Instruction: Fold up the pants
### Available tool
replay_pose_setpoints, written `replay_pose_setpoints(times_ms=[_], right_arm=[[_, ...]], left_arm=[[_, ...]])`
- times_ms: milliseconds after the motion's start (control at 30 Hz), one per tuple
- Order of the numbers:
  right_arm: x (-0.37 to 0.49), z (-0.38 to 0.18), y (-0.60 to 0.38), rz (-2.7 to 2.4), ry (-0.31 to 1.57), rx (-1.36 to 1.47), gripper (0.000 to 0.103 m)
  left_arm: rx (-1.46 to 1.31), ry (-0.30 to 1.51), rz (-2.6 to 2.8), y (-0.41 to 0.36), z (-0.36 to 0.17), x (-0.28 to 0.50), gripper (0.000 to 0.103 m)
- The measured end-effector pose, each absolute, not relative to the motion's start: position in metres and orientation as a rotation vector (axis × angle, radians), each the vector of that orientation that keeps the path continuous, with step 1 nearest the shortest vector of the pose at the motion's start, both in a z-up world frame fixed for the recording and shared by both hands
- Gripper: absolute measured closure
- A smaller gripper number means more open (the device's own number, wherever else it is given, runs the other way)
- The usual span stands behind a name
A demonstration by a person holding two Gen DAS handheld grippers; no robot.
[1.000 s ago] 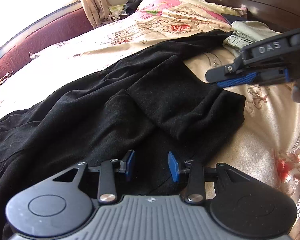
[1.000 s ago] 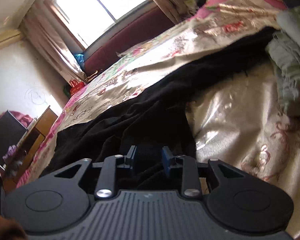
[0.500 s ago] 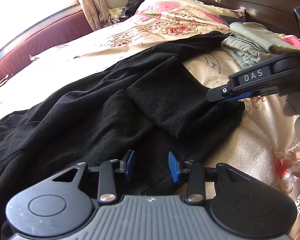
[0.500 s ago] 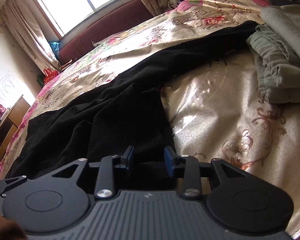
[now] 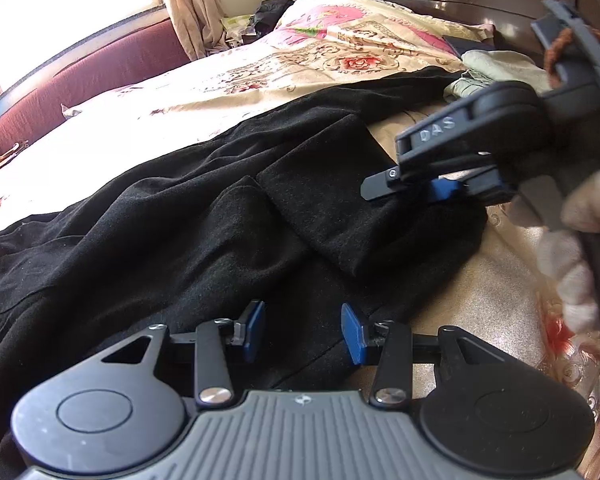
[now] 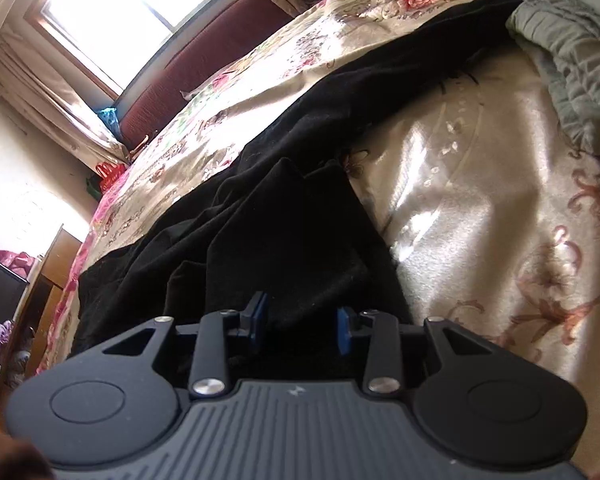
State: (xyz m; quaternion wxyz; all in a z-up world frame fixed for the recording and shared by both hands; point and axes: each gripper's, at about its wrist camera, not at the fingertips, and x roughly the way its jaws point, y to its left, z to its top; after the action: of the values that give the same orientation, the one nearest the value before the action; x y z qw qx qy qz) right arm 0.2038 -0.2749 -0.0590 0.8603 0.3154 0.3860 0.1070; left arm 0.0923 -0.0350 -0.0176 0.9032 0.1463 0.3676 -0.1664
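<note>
Black pants (image 5: 204, 216) sprawl crumpled across the floral bedspread (image 5: 300, 68). Left gripper (image 5: 302, 330) hovers parted at six o'clock; right gripper (image 6: 300, 326), also parted, empty, approaches the cuff to grab it.

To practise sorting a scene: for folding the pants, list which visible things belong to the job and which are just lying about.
Job:
black pants
left gripper, open
right gripper, open
floral bedspread, the work surface

Lying about:
grey-green clothes pile
curtain
red bag
</note>
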Motion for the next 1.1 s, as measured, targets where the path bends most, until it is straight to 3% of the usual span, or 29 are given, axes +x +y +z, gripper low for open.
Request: replay_pose_setpoints(times_ms=[33,167,333,567,800,867,1100], right_arm=[[0.205,-0.059,-0.279,0.227,0.81,0.703,0.097],[0.186,-0.028,-0.311,0.208,0.684,0.746,0.098],[0.153,0.015,-0.384,-0.041,0.569,0.639,0.097],[0.125,0.028,-0.43,-0.385,0.569,0.466,0.086],[0.143,0.047,-0.375,-0.275,0.525,0.27,0.081],[0.169,0.047,-0.341,-0.098,0.577,0.198,0.066],[0.295,0.028,-0.187,0.43,0.714,-0.035,0.065]], left_arm=[[0.311,0.758,-0.342,-0.035,-0.017,0.092,0.046],[0.305,0.741,-0.355,-0.035,-0.01,0.093,0.046],[0.28,0.698,-0.388,-0.045,-0.002,0.095,0.046],[0.285,0.679,-0.394,-0.043,0.003,0.093,0.045],[0.326,0.669,-0.283,0.017,0.012,0.104,0.045],[0.34,0.663,-0.237,0.041,0.017,0.113,0.043],[0.397,0.66,-0.064,0.131,0.028,0.17,0.034]])
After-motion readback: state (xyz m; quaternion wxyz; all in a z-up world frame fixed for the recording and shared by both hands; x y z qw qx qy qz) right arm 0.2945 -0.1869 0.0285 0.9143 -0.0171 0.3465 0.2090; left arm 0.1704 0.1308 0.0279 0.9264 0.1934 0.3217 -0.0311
